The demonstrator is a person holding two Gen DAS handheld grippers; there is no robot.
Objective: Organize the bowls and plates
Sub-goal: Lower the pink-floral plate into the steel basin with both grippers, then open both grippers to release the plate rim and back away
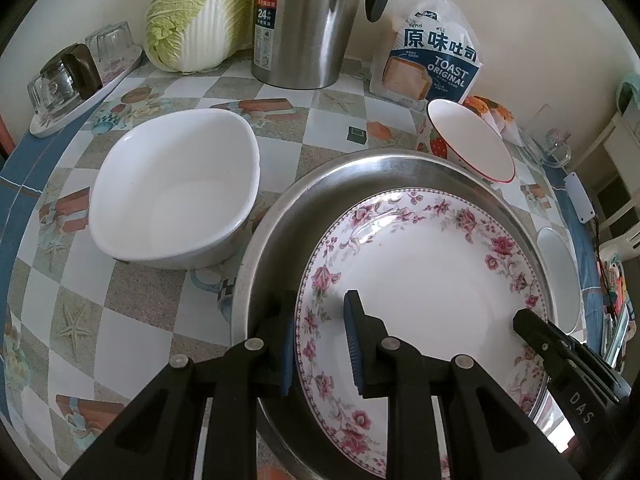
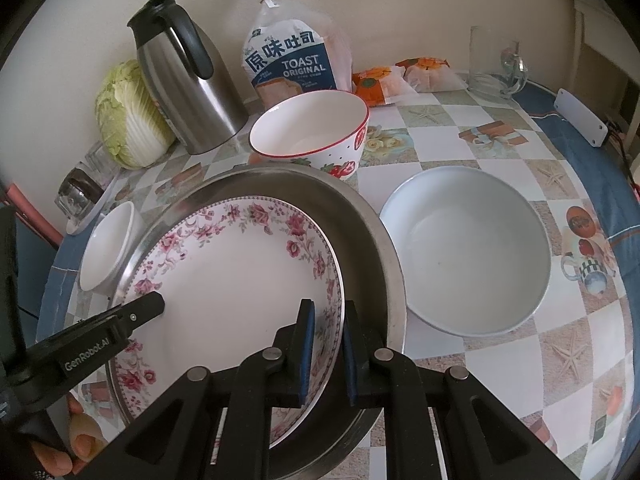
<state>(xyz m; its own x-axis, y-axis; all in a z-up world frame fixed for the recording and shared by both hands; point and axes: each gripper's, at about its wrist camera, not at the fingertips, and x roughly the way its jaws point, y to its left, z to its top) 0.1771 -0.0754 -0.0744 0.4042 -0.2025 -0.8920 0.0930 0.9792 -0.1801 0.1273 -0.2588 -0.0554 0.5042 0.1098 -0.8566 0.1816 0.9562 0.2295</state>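
A white plate with a pink flower border [image 1: 424, 280] [image 2: 240, 280] lies in a wide steel pan [image 1: 280, 216] [image 2: 384, 248]. My left gripper [image 1: 320, 344] is shut over the plate's left rim, one pad outside the edge and one on the inner slope. On the opposite rim my right gripper [image 2: 328, 348] is shut, with the edge between its blue pads. One finger of each gripper also shows in the other wrist view, resting on the plate. A white squarish bowl [image 1: 172, 192] [image 2: 106, 244], a strawberry-print bowl [image 1: 472, 140] [image 2: 308, 124] and a pale round bowl [image 2: 464, 252] [image 1: 560, 276] stand around the pan.
Along the wall stand a steel thermos [image 1: 304, 24], a cabbage [image 1: 196, 12], a bag of toast [image 2: 292, 60] and orange snack packs [image 2: 384, 80]. A tray of upturned glasses [image 1: 76, 80] sits at the left, a glass mug [image 2: 496, 64] at the right. A hand's fingers [image 2: 76, 448] show.
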